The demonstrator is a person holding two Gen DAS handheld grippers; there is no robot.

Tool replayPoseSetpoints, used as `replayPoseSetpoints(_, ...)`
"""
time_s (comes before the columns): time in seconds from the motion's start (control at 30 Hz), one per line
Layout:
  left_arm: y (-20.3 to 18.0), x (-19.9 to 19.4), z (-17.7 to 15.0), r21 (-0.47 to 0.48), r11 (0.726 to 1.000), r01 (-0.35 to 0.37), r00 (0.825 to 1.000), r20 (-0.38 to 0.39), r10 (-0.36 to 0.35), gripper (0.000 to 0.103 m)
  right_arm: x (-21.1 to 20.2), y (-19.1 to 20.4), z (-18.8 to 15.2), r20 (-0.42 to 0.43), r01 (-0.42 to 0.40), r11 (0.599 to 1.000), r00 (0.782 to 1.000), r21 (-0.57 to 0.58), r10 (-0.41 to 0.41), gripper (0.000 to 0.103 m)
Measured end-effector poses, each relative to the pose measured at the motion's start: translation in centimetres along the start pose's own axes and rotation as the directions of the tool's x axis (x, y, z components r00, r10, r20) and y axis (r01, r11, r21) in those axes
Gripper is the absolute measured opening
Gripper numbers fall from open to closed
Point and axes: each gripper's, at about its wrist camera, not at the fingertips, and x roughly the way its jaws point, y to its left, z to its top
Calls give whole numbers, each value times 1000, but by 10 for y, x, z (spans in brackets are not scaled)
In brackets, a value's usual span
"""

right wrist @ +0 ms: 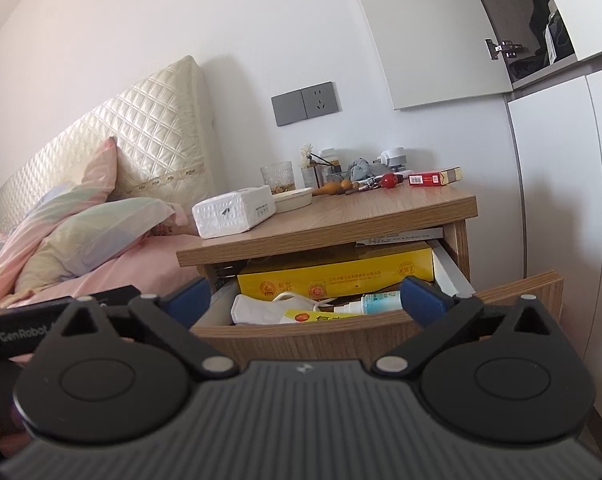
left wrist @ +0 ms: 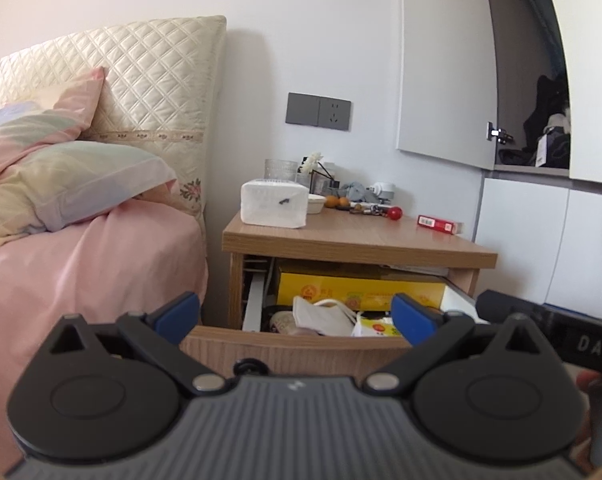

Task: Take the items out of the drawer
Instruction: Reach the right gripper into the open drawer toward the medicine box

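**A:** Where do things stand?

**B:** The drawer (right wrist: pixel 381 332) of the bedside table (right wrist: pixel 341 216) is pulled out. Inside lie a white face mask (right wrist: pixel 261 307), a small spray bottle (right wrist: pixel 375 303), a yellow packet (right wrist: pixel 313 316) at the front and a long yellow box (right wrist: pixel 337 276) along the back. Both sets of tongs, left (left wrist: pixel 295 312) and right (right wrist: pixel 305 294), hang spread wide with nothing between them, in front of and just above the drawer front.

**A:** So is the job early or nearly over?

**B:** Can't tell. The table top carries a tissue pack (right wrist: pixel 233 214) and a red box (right wrist: pixel 435 178), but whether those came out of the drawer isn't shown. Items are in the drawer, at any rate.

**A:** If one goes in for the mask, how best?

**B:** I'd come down over the drawer front, not through it, and pinch the bunched body of the mask rather than a loop. It's soft and may drag the packet it touches, so lift slowly and straight up, clear of the table top overhanging the back.
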Motion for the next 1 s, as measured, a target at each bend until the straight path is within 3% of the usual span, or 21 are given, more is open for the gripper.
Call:
replayPoseSetpoints(0.23,-8,-2,-2,12,1000,3,1000,9,-3,103,-2,-9,6,-10,-12,999,1000,35,12,103)
replayPoseSetpoints(0.37,-9,-3,-3,13,1000,7,1000,8,-7,103,7,-21,19,-62,-95,993,993,67,99,103)
replayPoseSetpoints(0.4,-9,-4,-3,15,1000,11,1000,10,-12,103,10,-23,23,-77,-121,991,989,58,125,103)
replayPoseSetpoints(0.5,-10,-7,-4,16,999,32,999,12,-33,103,31,-16,47,-152,-191,975,973,-111,173,103)
replayPoseSetpoints(0.6,-11,-10,-5,19,999,47,999,16,-48,103,66,-16,74,-310,-300,943,919,-143,245,103)
replayPoseSetpoints(0.7,-10,-13,-5,11,998,58,998,22,-58,103,110,-14,89,-490,-380,910,832,-164,259,103)
replayPoseSetpoints(0.77,-9,-13,-5,2,998,61,998,23,-61,103,145,-17,92,-587,-387,909,776,-155,230,103)
replayPoseSetpoints(0.83,-7,-14,-5,-6,998,63,998,24,-63,103,173,-21,93,-642,-371,918,740,-140,201,103)
replayPoseSetpoints(1.0,-3,-17,-5,-27,997,70,997,27,-70,103,220,-18,72,-794,-434,896,575,-94,196,103)
